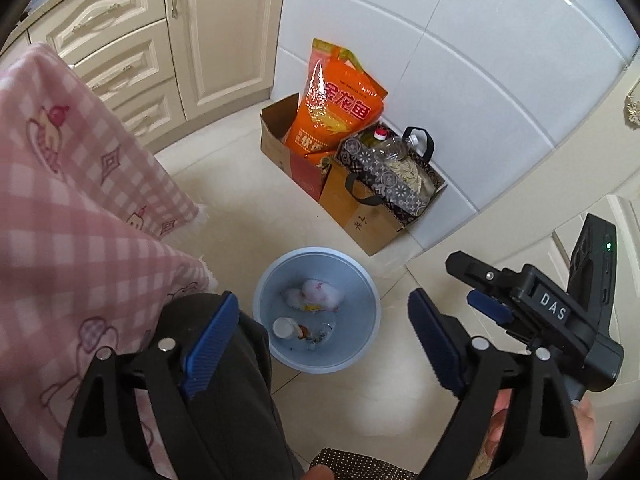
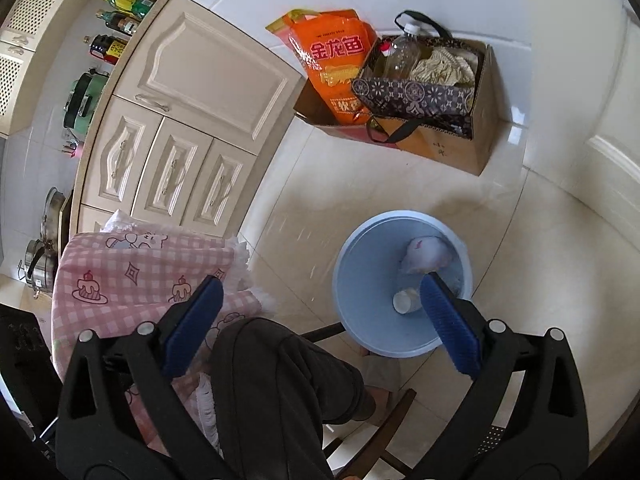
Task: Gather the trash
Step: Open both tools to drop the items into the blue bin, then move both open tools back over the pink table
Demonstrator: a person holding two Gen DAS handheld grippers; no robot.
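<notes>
We hold the left gripper (image 1: 322, 346) above the round light-blue plastic bin (image 1: 370, 300) on the pale tiled floor (image 1: 240, 216) — its jaws stand wide with nothing between them. The right gripper (image 2: 320, 322) is spread wide and empty too, just beside the bin. In the bin lie crumpled white-and-pink tissue (image 1: 322, 292) and a small white cup (image 1: 283, 327) on its side. Beyond it, by the far wall, a brown cardboard box (image 1: 280, 148) holds an orange printed sack (image 1: 340, 108). A pink checked cloth (image 1: 80, 220) hangs on the left.
</notes>
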